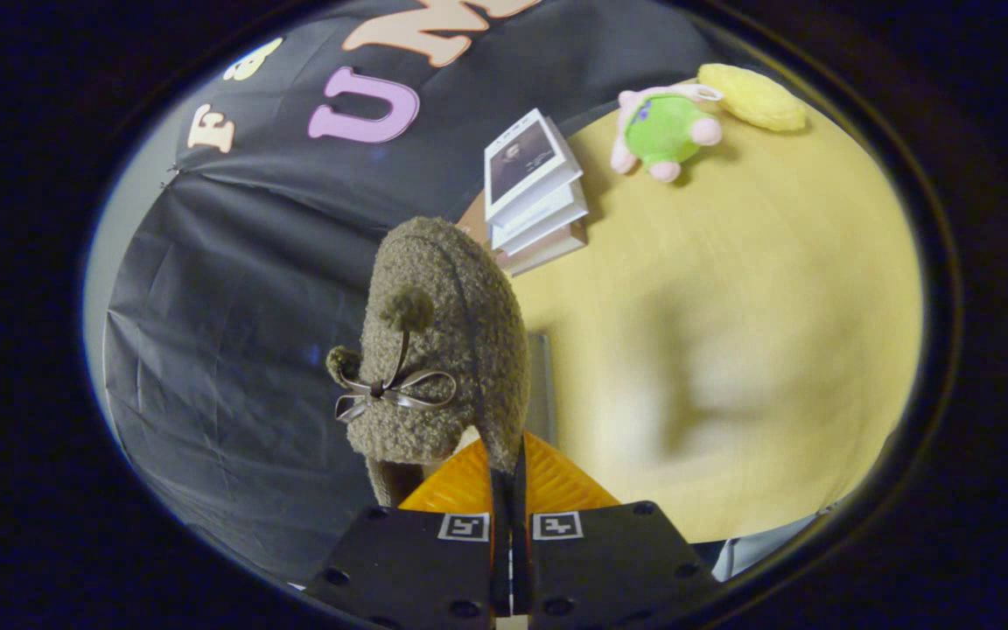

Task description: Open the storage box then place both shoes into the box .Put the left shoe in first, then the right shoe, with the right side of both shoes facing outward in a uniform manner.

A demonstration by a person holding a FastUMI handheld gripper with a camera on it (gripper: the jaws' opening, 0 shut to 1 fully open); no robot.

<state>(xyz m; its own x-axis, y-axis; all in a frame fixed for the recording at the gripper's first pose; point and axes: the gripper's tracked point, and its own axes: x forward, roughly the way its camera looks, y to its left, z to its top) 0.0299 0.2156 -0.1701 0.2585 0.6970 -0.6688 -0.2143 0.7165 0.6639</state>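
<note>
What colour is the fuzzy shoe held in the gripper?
Olive-brown fleece shoe, with a grey ribbon bow, pinched by the hand-held gripper; gripper view.

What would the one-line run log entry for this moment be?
gripper: shut on fuzzy brown bow-trimmed shoe | shoe: lifted above yellow wooden table

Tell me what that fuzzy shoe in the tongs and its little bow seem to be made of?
The shoe, pinched at its edge by the tongs, looks like nubby fleece: curly, matte pile with matching pompoms. The bow looks like thin glossy cord, maybe faux leather.
</note>
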